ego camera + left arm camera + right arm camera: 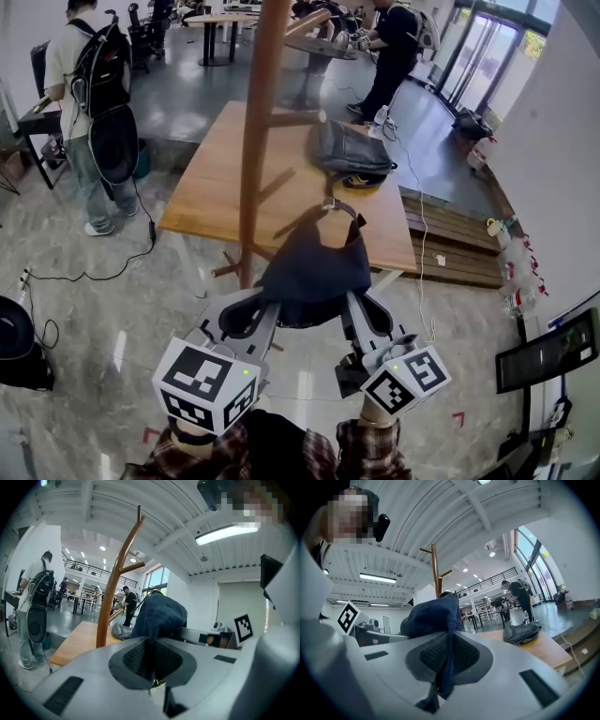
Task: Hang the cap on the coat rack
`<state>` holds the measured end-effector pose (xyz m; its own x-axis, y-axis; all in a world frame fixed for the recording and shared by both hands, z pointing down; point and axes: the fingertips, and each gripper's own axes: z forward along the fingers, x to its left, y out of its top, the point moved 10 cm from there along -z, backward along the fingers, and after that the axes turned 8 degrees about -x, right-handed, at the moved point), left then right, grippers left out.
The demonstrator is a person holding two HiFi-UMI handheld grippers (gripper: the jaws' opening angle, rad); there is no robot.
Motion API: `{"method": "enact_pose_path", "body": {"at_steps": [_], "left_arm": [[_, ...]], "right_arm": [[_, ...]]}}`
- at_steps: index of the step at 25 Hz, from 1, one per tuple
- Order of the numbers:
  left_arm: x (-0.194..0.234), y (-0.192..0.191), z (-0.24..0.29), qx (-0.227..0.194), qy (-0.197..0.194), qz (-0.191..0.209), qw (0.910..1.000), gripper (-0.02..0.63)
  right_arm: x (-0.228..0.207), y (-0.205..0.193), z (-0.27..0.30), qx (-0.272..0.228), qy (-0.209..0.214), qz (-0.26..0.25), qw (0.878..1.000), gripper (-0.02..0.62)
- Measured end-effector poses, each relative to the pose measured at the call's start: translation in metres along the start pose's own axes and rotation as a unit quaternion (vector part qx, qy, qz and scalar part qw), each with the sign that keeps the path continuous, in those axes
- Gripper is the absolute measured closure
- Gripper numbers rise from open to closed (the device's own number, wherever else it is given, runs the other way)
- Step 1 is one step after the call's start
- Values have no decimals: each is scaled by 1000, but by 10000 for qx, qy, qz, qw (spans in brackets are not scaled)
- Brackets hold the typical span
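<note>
Cap is hanging between the left hand-held gripper and right hand-held gripper, both clamping down on its fabric, near the coat rack.

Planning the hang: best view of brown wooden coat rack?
Head view: the brown wooden coat rack shows pole, pegs and feet. Left gripper view: pole, upper pegs; right gripper view: only its top above the dark blue fabric cap.

left tool and right tool both clamp dark cap, just beside coat rack pole
</note>
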<state>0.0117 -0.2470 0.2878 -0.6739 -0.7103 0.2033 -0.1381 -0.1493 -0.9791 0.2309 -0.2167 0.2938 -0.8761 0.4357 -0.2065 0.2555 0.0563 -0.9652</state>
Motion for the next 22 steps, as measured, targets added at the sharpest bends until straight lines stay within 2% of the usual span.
{"method": "enact_pose_path", "body": {"at_steps": [3, 9, 16, 19, 22], "left_arm": [[-6, 14, 3, -71, -244, 124, 9996, 586], [-18, 54, -14, -527, -497, 443, 9964, 586], [-13, 102, -42, -820, -335, 732, 9934, 586], [4, 114, -43, -1058, -260, 995, 9891, 586], [15, 112, -39, -1040, -201, 938, 9899, 586]], "right_arm": [[-1, 15, -4, -81, 38, 38, 10000, 574], [10, 53, -7, -581, 516, 237, 9967, 574], [35, 82, 16, -1033, 1024, 121, 9893, 574], [41, 85, 36, -1071, 1086, -2, 9883, 574], [40, 81, 50, -1029, 1031, -57, 9893, 574]]}}
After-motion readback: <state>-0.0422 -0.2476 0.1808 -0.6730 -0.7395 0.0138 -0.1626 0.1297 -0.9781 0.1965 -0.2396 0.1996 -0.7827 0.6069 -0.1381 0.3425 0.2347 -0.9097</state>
